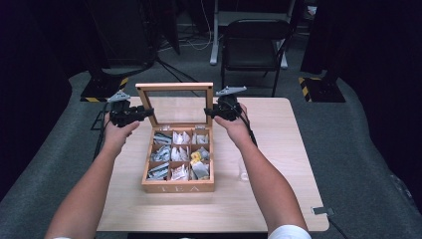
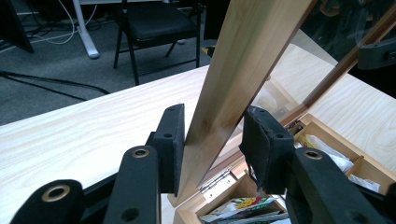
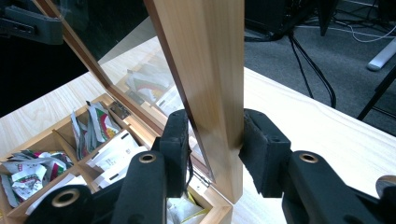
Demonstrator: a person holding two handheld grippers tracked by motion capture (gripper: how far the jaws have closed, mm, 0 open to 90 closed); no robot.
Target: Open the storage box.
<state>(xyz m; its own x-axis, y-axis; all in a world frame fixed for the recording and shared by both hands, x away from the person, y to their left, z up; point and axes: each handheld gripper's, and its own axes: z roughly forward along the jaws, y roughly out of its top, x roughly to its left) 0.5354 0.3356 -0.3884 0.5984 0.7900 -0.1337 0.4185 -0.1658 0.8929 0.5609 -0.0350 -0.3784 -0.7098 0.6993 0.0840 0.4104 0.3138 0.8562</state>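
You have the glass-paned wooden lid [image 1: 174,103] of the light wooden tea box [image 1: 178,187] standing upright at the middle of the pale wooden table [image 1: 278,164], so it is either nearly opened or just starting down. Your left gripper [image 1: 148,112] and right gripper [image 1: 209,113] each clamp one side rail. The lid's face points toward you, its long axis running across the table.

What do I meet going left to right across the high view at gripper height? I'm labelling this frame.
Left gripper → lid's left rail → lid's glass pane → lid's right rail → right gripper, each gripper shut on its rail.
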